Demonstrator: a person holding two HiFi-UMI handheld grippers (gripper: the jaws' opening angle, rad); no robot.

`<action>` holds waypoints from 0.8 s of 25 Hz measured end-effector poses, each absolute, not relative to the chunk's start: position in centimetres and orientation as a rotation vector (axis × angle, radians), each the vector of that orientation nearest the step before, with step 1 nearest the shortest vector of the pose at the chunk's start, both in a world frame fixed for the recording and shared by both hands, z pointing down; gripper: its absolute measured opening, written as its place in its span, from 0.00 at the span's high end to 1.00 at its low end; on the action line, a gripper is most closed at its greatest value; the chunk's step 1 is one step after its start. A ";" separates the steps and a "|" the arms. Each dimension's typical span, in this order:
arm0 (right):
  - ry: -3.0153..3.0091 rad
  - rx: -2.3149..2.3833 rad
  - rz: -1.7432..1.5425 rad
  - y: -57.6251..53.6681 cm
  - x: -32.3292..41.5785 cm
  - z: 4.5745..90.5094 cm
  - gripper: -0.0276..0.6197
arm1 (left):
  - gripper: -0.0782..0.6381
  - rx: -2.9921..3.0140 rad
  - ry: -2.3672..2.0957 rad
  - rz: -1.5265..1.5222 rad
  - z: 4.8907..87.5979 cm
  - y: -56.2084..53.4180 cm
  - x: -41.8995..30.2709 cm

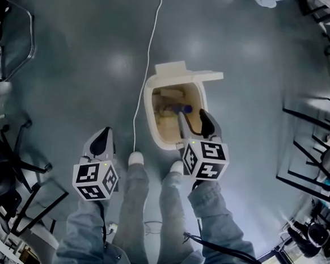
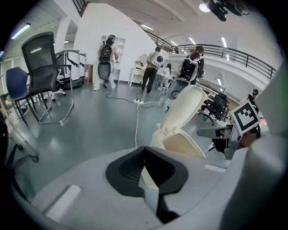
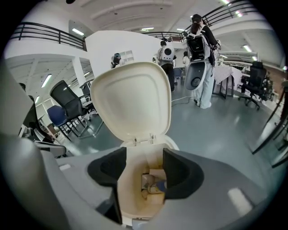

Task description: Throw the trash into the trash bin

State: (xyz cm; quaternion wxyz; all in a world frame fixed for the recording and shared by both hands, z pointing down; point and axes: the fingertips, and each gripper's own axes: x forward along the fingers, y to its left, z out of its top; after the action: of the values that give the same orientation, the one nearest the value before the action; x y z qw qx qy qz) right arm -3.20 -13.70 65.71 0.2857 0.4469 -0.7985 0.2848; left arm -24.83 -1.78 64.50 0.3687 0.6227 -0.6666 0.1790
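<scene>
Trash bin (image 1: 149,119): cream, standing on the grey floor (image 1: 85,65), lid (image 1: 186,73) swung fully up on the bin's far side, mouth exposed.

Trash (image 1: 181,108): lying inside the trash bin at the bottom, a pale crumpled piece with a blue-purple part. Confirmed in the right gripper view, where the trash (image 3: 153,184) shows deep within the bin's walls (image 3: 130,197) under the raised lid (image 3: 130,99).

Right hand-held gripper (image 1: 193,120): over the near right part of the bin's mouth, angled down into it. Its jaws are spread wide (image 3: 144,173); nothing sits between the pads, and the trash is seen through the gap, well below them.

Left hand-held gripper (image 1: 102,136): left of the bin, well apart from it, over bare floor. Its jaws are pressed together at the tips (image 2: 145,155), with nothing gripped.

White cable (image 1: 148,59): runs along the floor just left of the bin, from beyond it to its near side.

The person's shoes (image 1: 135,159): on the floor just on the near side of the bin.

Office chairs (image 2: 45,72): far to the left of the bin.
</scene>
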 end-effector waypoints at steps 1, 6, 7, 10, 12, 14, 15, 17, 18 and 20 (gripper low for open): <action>-2.136 1.196 0.762 -13.6 -3.0 65.6 0.56 | 0.88 1.601 -1.710 0.459 64.4 -1.7 -24.6; -2.138 1.204 0.766 -12.8 -2.3 65.0 0.56 | 0.88 1.616 -1.707 0.455 64.0 -1.6 -23.7; -2.139 1.205 0.766 -12.7 -2.2 64.9 0.56 | 0.88 1.620 -1.707 0.453 63.9 -1.6 -23.6; -2.150 1.203 0.762 -12.6 -1.9 64.2 0.56 | 0.88 1.631 -1.713 0.447 63.2 -1.7 -23.2; -2.162 1.200 0.757 -12.5 -1.7 63.5 0.56 | 0.88 1.641 -1.721 0.442 62.6 -1.8 -22.9; -2.173 1.206 0.750 -12.3 -1.4 62.7 0.56 | 0.88 1.652 -1.731 0.436 61.8 -1.8 -22.6; -2.177 1.213 0.746 -12.2 -1.2 62.2 0.57 | 0.88 1.658 -1.737 0.431 61.4 -1.9 -22.5; -2.184 1.235 0.742 -12.0 -0.6 61.0 0.65 | 0.88 1.670 -1.749 0.420 60.3 -2.1 -22.4; -2.188 1.251 0.744 -11.9 -0.3 60.2 0.71 | 0.88 1.677 -1.755 0.414 59.7 -2.3 -22.2; -2.191 1.285 0.753 -11.3 0.6 58.6 0.80 | 0.88 1.693 -1.765 0.405 58.1 -2.7 -21.7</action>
State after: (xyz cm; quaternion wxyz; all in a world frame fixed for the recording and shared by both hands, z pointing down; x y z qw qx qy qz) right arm 0.63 -11.34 58.60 0.2436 0.4704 -0.8021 0.2756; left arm -21.70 -2.67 58.05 0.3253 0.6457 -0.6733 0.1545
